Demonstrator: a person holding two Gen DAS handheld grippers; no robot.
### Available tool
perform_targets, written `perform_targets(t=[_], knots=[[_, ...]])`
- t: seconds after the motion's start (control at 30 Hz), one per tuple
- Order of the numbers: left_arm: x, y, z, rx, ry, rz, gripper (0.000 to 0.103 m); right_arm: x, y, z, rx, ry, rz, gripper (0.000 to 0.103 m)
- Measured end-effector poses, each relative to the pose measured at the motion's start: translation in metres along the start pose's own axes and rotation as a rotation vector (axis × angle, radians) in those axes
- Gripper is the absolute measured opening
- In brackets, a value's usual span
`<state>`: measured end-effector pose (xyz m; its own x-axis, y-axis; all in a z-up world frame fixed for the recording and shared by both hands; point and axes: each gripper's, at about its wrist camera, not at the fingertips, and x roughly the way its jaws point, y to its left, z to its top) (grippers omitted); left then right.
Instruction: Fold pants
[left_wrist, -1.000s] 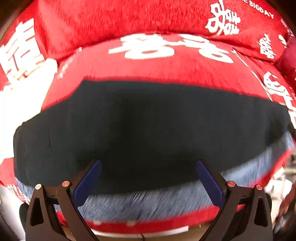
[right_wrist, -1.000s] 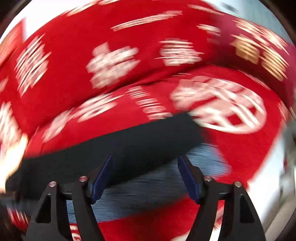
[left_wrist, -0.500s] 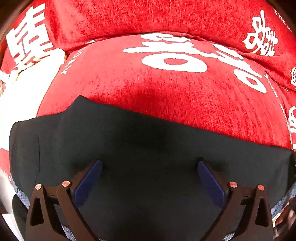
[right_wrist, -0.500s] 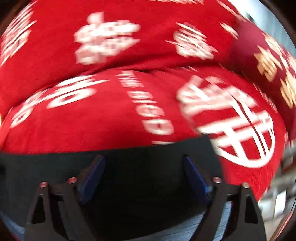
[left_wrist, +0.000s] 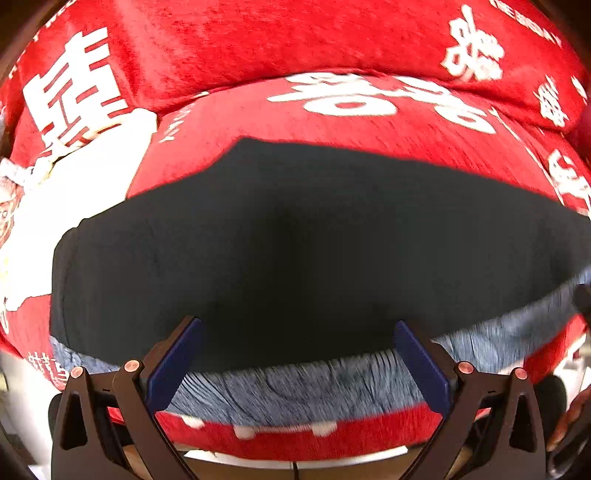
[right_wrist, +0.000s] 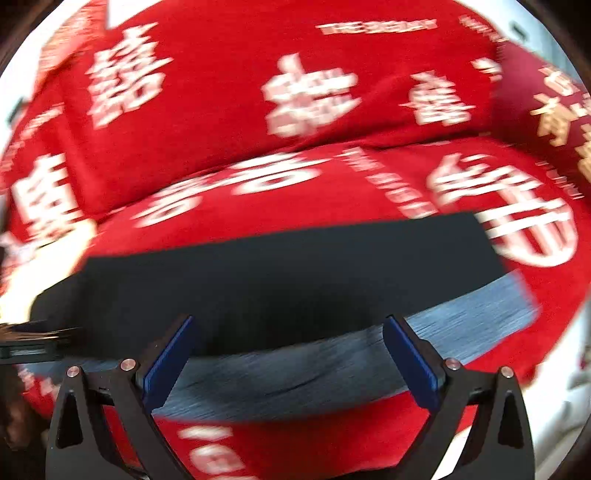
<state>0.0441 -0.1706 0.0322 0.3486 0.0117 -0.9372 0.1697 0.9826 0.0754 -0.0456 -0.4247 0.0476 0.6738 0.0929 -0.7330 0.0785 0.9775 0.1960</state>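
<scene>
Dark navy pants (left_wrist: 295, 251) lie flat across a red sofa seat (left_wrist: 332, 136), with a blue-grey band (left_wrist: 295, 387) showing along their near edge. My left gripper (left_wrist: 295, 328) hovers over that near edge with its blue pads (left_wrist: 173, 362) wide apart and nothing held. In the right wrist view the same pants (right_wrist: 288, 273) stretch sideways, with the blue-grey band (right_wrist: 314, 373) below them. My right gripper (right_wrist: 288, 325) is above the band, its jaws still opening, with no cloth pinched between them.
The red sofa cover carries large white characters, and its backrest (right_wrist: 258, 74) rises behind the seat. A white patch (left_wrist: 74, 192) lies at the seat's left end. The sofa's front edge (left_wrist: 295, 439) runs just below the pants. A dark red cushion (right_wrist: 546, 96) sits at the right.
Both grippers swung forward over the pants and then drew back toward the near edge, so the blue-grey band is in view again. The right jaws have spread wider.
</scene>
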Motion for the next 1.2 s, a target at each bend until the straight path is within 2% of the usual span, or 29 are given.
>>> perform_targets(t=[0.03, 0.1, 0.17, 0.23, 0.4, 0.53, 0.63, 0.7, 0.73, 0.83, 0.93, 1.0, 1.03, 1.07, 1.1, 1.13, 1.2], knots=[[0.002, -0.005, -0.003, 0.023, 0.002, 0.003, 0.103, 0.004, 0.011, -0.005, -0.049, 0.007, 0.012, 0.101], [0.009, -0.014, -0.009, 0.064, -0.001, 0.043, 0.103, 0.017, 0.028, -0.009, -0.164, 0.053, -0.036, 0.101], [0.010, -0.007, -0.011, 0.042, -0.008, 0.031, 0.103, 0.025, 0.026, -0.011, -0.193, 0.086, -0.066, 0.101], [0.008, 0.003, -0.013, 0.027, -0.006, 0.050, 0.103, 0.024, 0.009, -0.008, -0.187, 0.101, -0.126, 0.101], [0.006, 0.061, -0.035, -0.021, 0.000, 0.085, 0.103, 0.021, -0.072, -0.005, -0.086, 0.142, -0.273, 0.102], [0.015, 0.114, -0.055, -0.115, 0.035, 0.098, 0.103, 0.016, -0.135, 0.001, 0.106, 0.164, -0.277, 0.103], [0.020, 0.160, -0.070, -0.220, 0.058, 0.079, 0.103, 0.012, -0.144, 0.005, 0.167, 0.185, -0.332, 0.103], [0.020, 0.189, -0.078, -0.284, 0.068, 0.087, 0.103, 0.008, -0.129, 0.011, 0.153, 0.190, -0.368, 0.103], [0.017, 0.204, -0.082, -0.323, 0.069, 0.080, 0.103, 0.003, -0.112, 0.014, 0.131, 0.177, -0.353, 0.102], [0.002, 0.231, -0.087, -0.388, 0.025, 0.034, 0.103, -0.012, -0.058, 0.022, 0.081, 0.110, -0.261, 0.103], [-0.008, 0.250, -0.077, -0.413, -0.039, 0.028, 0.103, -0.008, 0.011, 0.028, -0.019, 0.105, -0.154, 0.103], [0.005, 0.256, -0.070, -0.420, -0.009, 0.039, 0.103, 0.003, 0.055, 0.026, -0.106, 0.113, -0.108, 0.103], [0.014, 0.257, -0.070, -0.415, 0.025, 0.071, 0.103, 0.012, 0.079, 0.023, -0.162, 0.127, -0.090, 0.103], [0.022, 0.261, -0.071, -0.422, 0.051, 0.071, 0.103, 0.019, 0.096, 0.019, -0.199, 0.137, -0.078, 0.103], [0.023, 0.267, -0.075, -0.454, 0.046, 0.029, 0.103, 0.027, 0.114, 0.014, -0.238, 0.153, -0.062, 0.102], [0.023, 0.272, -0.077, -0.474, 0.051, 0.008, 0.103, 0.036, 0.123, 0.010, -0.249, 0.176, -0.056, 0.102], [0.018, 0.280, -0.078, -0.492, 0.055, 0.025, 0.103, 0.048, 0.134, 0.006, -0.244, 0.222, -0.063, 0.103]])
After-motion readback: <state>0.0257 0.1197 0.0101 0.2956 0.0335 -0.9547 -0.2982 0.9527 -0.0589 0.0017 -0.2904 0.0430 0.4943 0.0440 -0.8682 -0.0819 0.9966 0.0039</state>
